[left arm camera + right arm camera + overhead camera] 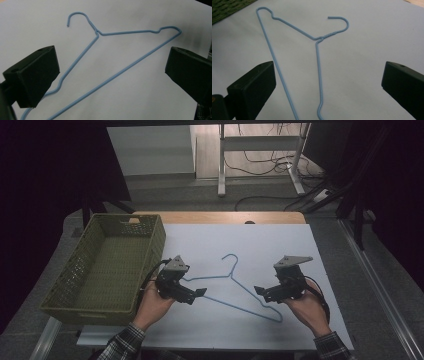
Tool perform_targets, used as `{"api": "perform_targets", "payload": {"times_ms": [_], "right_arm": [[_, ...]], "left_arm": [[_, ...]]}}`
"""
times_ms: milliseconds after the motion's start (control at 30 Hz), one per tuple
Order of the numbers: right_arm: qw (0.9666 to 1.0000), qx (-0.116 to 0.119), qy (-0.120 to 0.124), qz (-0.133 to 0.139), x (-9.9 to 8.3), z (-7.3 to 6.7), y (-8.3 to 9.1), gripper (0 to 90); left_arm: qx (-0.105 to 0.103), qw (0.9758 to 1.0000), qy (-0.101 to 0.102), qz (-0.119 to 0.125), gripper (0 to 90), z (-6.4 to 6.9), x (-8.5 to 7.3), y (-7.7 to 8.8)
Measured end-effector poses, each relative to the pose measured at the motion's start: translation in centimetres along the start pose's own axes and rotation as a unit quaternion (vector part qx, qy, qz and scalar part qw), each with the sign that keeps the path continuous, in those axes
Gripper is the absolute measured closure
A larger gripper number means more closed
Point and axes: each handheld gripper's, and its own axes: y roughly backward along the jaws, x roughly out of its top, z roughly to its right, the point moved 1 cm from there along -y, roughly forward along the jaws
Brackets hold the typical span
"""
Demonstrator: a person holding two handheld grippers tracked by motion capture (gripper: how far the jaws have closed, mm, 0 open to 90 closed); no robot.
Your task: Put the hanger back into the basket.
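A thin blue wire hanger lies flat on the white table sheet, hook toward the far side. My left gripper hovers at the hanger's left end, open, jaws wide apart with the hanger on the sheet ahead of them. My right gripper sits at the hanger's right end, also open, with the hanger lying ahead between its spread jaws. Neither gripper touches the wire.
A green woven basket stands at the table's left edge, close to my left hand; its corner shows in the right gripper view. Beyond the white sheet lie the wooden table edge, floor cables and desk legs.
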Motion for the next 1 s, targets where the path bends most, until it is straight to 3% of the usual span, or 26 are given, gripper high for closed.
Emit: {"api": "perform_targets", "payload": {"times_ms": [200, 400, 533, 733, 833, 1000], "right_arm": [[0.9999, 0.005, -0.003, -0.011, 0.6, 0.2, -1.5, 0.0], [0.9994, 0.014, 0.000, -0.031, 1.9, 0.0, -4.2, 0.0], [0.9989, 0.009, 0.005, -0.045, 2.5, -0.3, -5.6, 4.5], [0.9969, 0.017, 0.028, -0.072, 3.1, -0.5, -8.4, 23.5], [0.9961, 0.023, 0.033, -0.079, 2.8, -0.4, -9.3, 40.3], [0.9934, 0.034, 0.038, -0.102, 1.7, -0.3, -11.0, 61.7]], "left_arm": [[0.001, 0.9999, -0.002, -0.010, 0.0, -0.5, -0.2, -1.2], [-0.007, 0.9999, 0.012, -0.008, 0.0, -1.3, -0.3, -2.7], [-0.013, 0.9997, 0.017, -0.012, 0.0, -1.7, -0.1, -3.2], [-0.001, 0.9998, 0.008, -0.017, 0.0, -2.3, 0.2, -4.1], [0.001, 0.9997, 0.001, -0.023, 0.0, -2.3, -0.1, -4.2], [-0.010, 0.9996, 0.019, -0.019, 0.1, -2.5, -0.4, -4.3]]}}
